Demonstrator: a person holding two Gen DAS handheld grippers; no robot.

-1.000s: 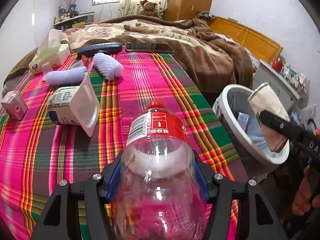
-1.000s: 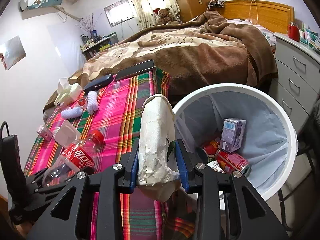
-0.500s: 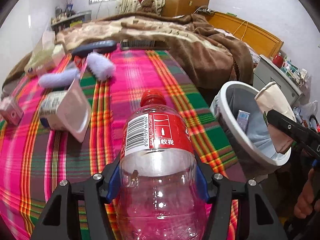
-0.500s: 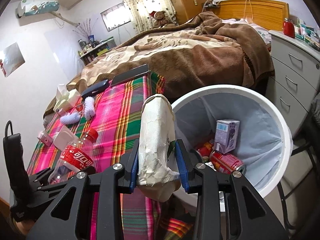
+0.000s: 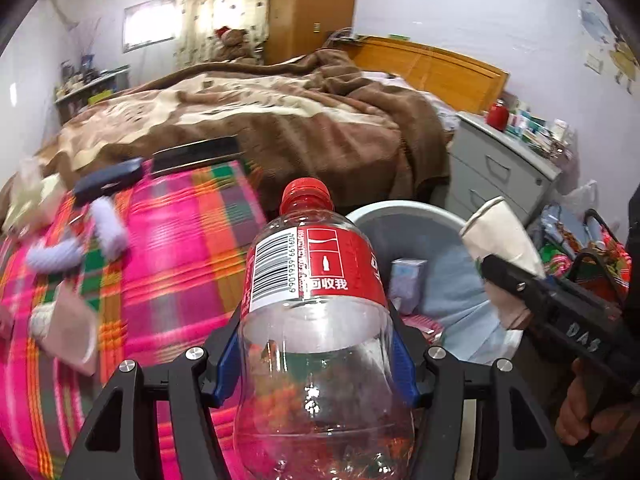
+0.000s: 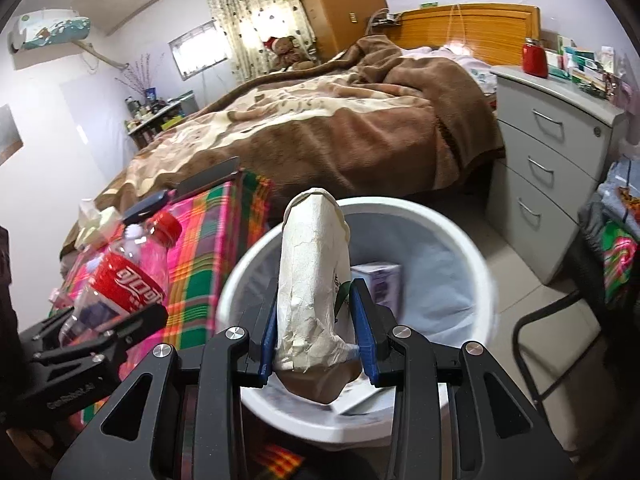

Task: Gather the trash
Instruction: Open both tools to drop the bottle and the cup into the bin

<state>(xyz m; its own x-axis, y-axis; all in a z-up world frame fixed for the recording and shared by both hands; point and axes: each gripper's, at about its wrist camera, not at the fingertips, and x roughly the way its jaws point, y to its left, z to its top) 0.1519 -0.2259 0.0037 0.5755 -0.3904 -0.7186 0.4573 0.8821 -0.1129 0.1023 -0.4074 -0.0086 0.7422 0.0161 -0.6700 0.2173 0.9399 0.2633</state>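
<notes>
Bed with brown blanket (image 6: pixel 320 120) fills the background; its far end is cut by the wooden headboard (image 6: pixel 472 28). Plaid cloth (image 5: pixel 176 248) covers the near surface, heavily motion-blurred in the left wrist view. White trash bin (image 6: pixel 452 240) with pale liner stands beside the plaid cloth, its near rim hidden behind the right gripper (image 6: pixel 318 328) in the right wrist view and partly behind the plastic bottle (image 5: pixel 316 300) in the left. Grey drawer unit (image 6: pixel 552 168) to the right, top clutter too small to read.

Left gripper (image 5: pixel 316 364) clamps the empty clear plastic bottle, red cap and red label pointing forward, held up next to the bin; the bottle's base runs off the bottom edge. Right gripper is clenched on a crumpled paper cup (image 6: pixel 314 280), upright, held over the bin opening; its bottom end is in shadow.

Inside the bin: a small carton (image 6: pixel 378 280), blurred, half hidden behind the cup; other contents unclear. On the cloth: dark remote (image 5: pixel 108 178), white foam sleeves (image 5: pixel 108 232), a smeared white container (image 5: pixel 66 328), unidentifiable.
</notes>
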